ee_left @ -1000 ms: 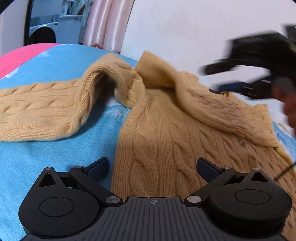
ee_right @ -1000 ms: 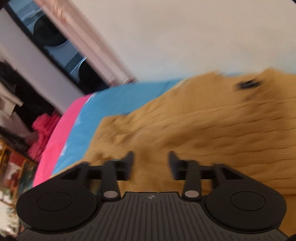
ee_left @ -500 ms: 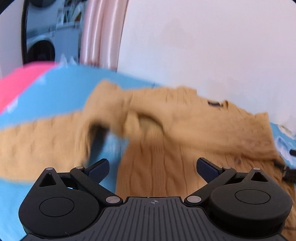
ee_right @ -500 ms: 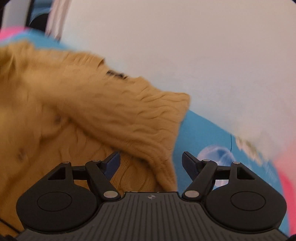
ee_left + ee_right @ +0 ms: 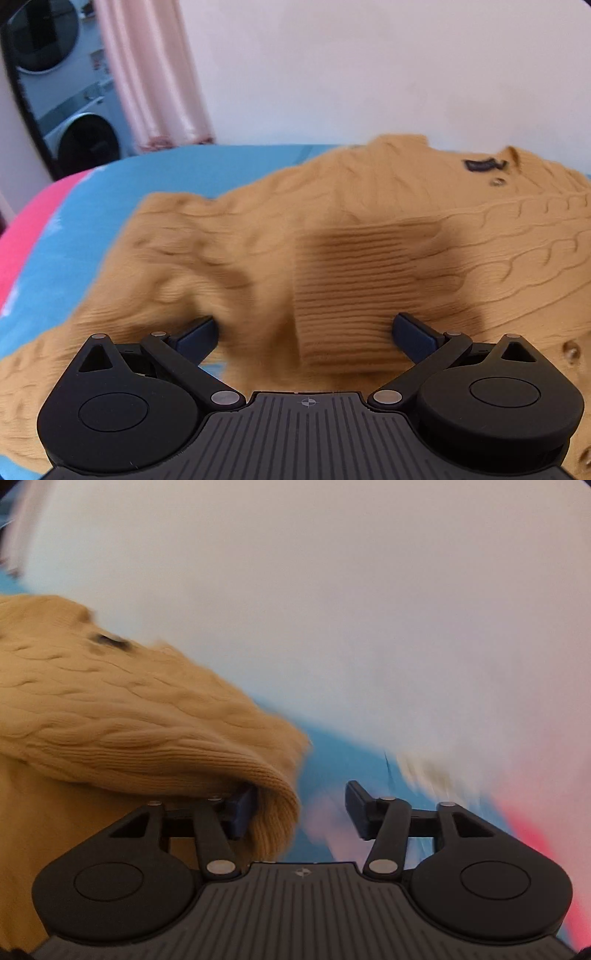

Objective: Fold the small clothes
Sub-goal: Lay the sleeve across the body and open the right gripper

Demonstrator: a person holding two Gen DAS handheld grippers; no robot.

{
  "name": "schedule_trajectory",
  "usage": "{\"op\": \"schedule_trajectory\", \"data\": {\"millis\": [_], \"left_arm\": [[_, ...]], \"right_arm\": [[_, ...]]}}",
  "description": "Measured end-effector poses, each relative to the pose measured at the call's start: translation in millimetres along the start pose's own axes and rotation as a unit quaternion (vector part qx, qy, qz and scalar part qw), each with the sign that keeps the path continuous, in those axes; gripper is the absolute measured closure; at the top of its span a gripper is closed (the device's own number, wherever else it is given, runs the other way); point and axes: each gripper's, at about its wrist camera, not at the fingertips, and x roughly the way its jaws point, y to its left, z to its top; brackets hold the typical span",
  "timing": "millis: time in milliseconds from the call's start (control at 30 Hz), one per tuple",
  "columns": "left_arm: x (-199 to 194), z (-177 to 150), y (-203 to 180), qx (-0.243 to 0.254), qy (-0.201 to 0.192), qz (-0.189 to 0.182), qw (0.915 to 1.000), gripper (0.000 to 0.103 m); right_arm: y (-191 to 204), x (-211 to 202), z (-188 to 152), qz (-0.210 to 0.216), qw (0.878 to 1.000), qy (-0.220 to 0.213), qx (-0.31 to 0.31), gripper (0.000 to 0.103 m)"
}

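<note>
A tan cable-knit sweater [image 5: 369, 229] lies on a blue and pink bedspread [image 5: 92, 206]. Its ribbed sleeve cuff [image 5: 354, 291] is folded over the body and lies between my left gripper's [image 5: 304, 334] open fingers. A dark label [image 5: 480, 165] and a button mark the collar at the far right. In the right wrist view the sweater [image 5: 110, 720] fills the left side. My right gripper [image 5: 301, 812] is open, and a folded ribbed edge [image 5: 273, 805] drapes over its left finger. The view is motion-blurred.
A white wall [image 5: 369, 66] rises behind the bed. A pink curtain [image 5: 147, 74] and a stacked washing machine [image 5: 66, 110] stand at the far left. The bedspread turns pink at its left edge [image 5: 18, 251] and at the right [image 5: 535, 830].
The left sleeve has been swung over onto the sweater's body, with its cuff now between my left fingers. My right gripper has swept right to the sweater's right edge and opened wider.
</note>
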Motion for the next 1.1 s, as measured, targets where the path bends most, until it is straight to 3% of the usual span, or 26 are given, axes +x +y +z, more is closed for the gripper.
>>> {"op": "schedule_trajectory", "data": {"millis": [33,67,133,200,300,400,500,633,800,900,933,967,1000,1100], "left_arm": [[2,-1,-5,0.004,-0.005,0.006,1.0000,0.000],[4,-1,-10,0.011,-0.011,0.012,0.9998,0.000],[6,1,-17,0.022,-0.018,0.023,0.9993,0.000],[7,3,-18,0.030,-0.017,0.024,0.9991,0.000],[5,6,-10,0.037,-0.017,0.022,0.9989,0.000],[-4,12,4,0.025,-0.025,0.040,0.9986,0.000],[-19,15,23,-0.001,-0.038,0.027,0.9989,0.000],[-44,15,43,-0.007,-0.069,0.033,0.9970,0.000],[-65,4,69,-0.019,-0.094,0.051,0.9941,0.000],[-69,-4,83,-0.031,-0.097,0.052,0.9935,0.000],[-70,-6,87,-0.033,-0.097,0.051,0.9934,0.000],[-72,-8,90,-0.034,-0.098,0.050,0.9934,0.000],[-73,-10,94,-0.034,-0.100,0.049,0.9932,0.000],[-78,-16,102,-0.036,-0.109,0.049,0.9922,0.000]], "right_arm": [[-10,4,-8,0.022,0.999,0.024,0.010,0.032],[-19,1,-14,0.047,0.998,0.022,0.021,0.030],[-32,-11,-18,0.089,0.996,0.010,0.014,0.028],[-43,-27,-13,0.118,0.993,0.002,-0.006,0.016],[-56,-60,-6,0.150,0.988,-0.031,-0.002,0.015],[-29,-89,5,0.179,0.981,-0.070,-0.034,0.014],[30,-117,17,0.220,0.961,-0.118,-0.116,0.016],[124,-135,39,0.282,0.927,-0.152,-0.194,0.030],[226,-123,59,0.305,0.905,-0.141,-0.260,0.034],[263,-107,63,0.270,0.909,-0.152,-0.278,0.043],[265,-102,67,0.276,0.911,-0.150,-0.268,0.063],[264,-98,72,0.295,0.912,-0.139,-0.249,0.092],[260,-94,80,0.308,0.916,-0.115,-0.228,0.091],[233,-96,97,0.313,0.927,-0.119,-0.169,0.091]]}}
